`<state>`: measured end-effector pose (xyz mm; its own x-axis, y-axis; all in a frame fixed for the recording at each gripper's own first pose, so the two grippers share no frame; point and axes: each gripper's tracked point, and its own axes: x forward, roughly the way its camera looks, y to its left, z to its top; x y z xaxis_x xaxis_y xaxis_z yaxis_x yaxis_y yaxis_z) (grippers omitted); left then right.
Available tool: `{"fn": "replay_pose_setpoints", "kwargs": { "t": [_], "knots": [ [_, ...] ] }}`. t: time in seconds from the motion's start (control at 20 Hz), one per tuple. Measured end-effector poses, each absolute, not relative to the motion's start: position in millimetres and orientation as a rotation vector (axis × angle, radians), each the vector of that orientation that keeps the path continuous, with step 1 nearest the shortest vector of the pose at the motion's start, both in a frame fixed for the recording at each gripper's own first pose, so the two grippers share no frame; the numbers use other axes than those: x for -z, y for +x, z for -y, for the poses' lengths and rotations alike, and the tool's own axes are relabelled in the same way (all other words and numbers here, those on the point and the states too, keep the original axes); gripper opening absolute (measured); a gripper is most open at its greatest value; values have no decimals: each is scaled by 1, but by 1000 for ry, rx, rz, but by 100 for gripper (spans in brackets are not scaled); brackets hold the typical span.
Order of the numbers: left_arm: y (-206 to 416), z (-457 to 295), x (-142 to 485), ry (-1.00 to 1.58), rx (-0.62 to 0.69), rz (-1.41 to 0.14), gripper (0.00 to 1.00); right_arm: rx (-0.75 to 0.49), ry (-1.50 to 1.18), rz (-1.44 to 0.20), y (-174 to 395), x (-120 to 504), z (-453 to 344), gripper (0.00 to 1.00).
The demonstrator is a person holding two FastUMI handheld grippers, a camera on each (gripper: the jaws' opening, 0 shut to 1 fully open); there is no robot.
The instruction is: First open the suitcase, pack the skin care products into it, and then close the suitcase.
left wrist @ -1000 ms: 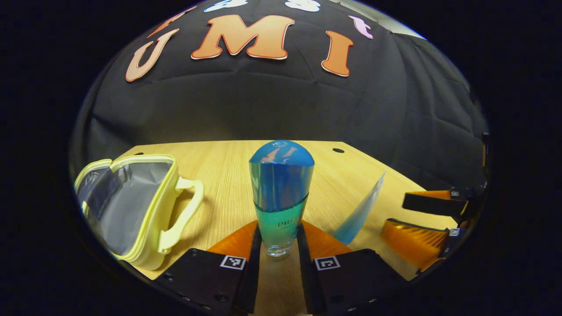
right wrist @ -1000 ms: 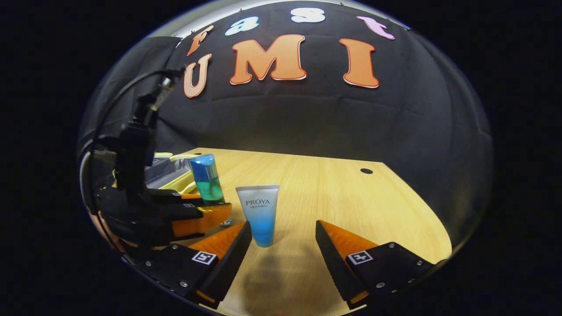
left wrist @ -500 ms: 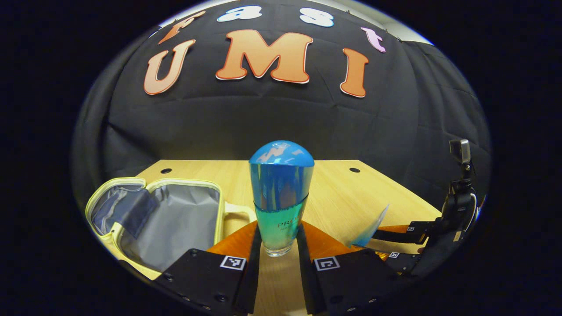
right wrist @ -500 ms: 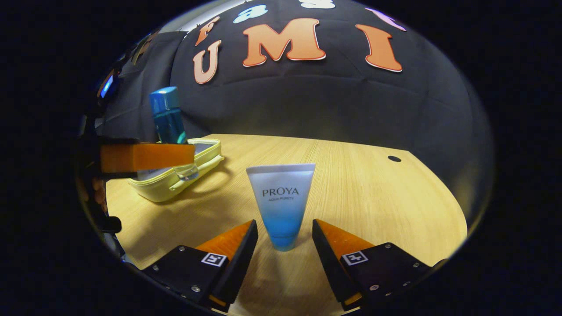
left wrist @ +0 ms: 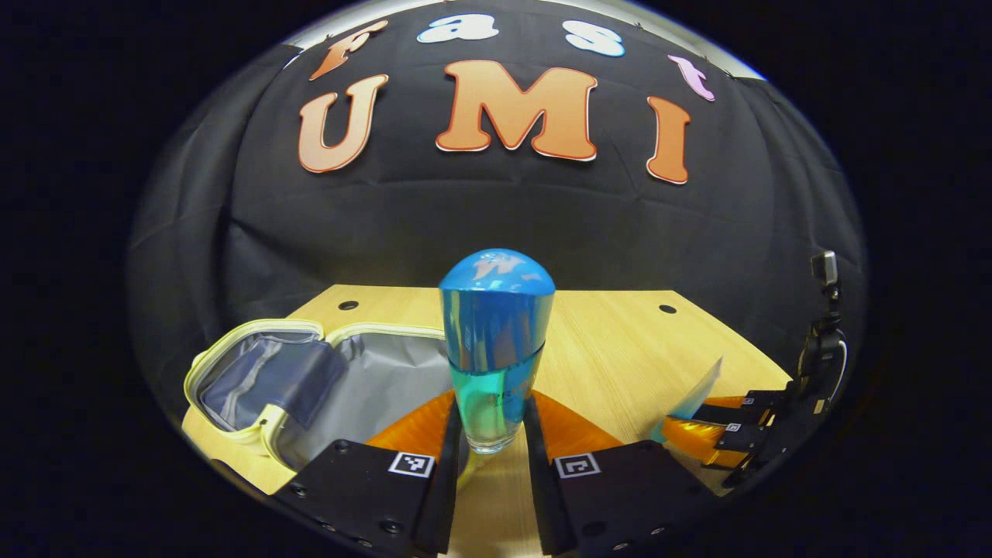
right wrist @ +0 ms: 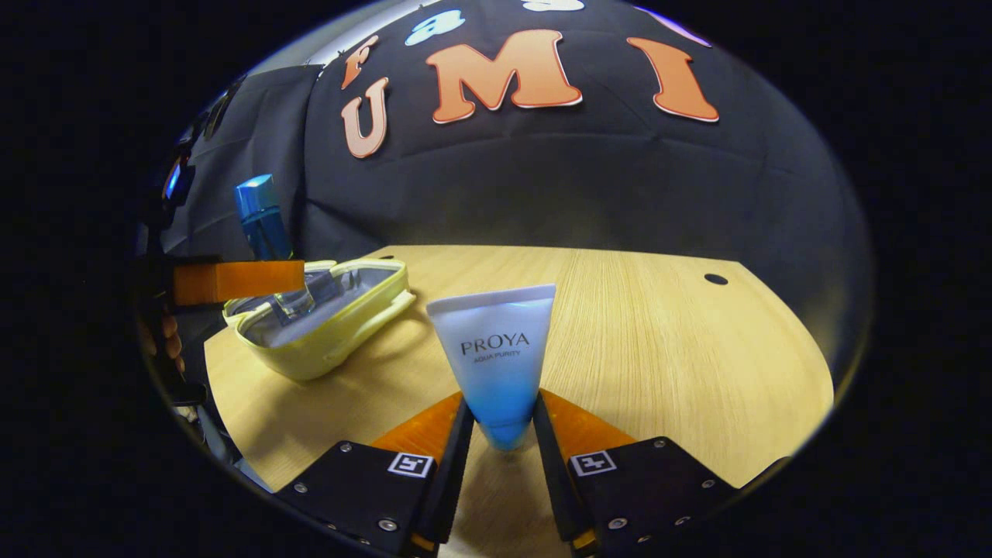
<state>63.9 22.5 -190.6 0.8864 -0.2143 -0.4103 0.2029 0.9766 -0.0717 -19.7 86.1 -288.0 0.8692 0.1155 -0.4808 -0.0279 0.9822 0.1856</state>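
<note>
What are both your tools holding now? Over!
Left tool shut on blue bottle, above open yellow case. Right tool shut on white-blue tube, cap down. Nothing in the way.

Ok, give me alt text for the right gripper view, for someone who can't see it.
The right gripper is shut on a tube standing cap-down over a wooden table. To its left, the left gripper holds a bottle above an open yellow bag.
</note>
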Motion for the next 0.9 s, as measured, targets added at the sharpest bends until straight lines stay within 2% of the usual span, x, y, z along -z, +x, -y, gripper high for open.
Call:
{"fn": "replay_pose_setpoints", "kwargs": {
  "t": [0.35, 0.55, 0.65, 0.9],
  "knots": [
    [67, -85, 170, -11, 153, -483, 42, -110, 160, -455, -14, 221, -100, 50],
    [71, -115, 182, -56, 172, -577, 41, -125, 124, -438, -5, 189, -110, 50],
    [74, -133, 191, -28, 185, -625, 43, -124, 130, -436, 2, 178, -121, 50],
    [86, -157, 223, 10, 273, -750, 42, -123, 132, -453, 22, 158, -159, 50]
  ]
}}
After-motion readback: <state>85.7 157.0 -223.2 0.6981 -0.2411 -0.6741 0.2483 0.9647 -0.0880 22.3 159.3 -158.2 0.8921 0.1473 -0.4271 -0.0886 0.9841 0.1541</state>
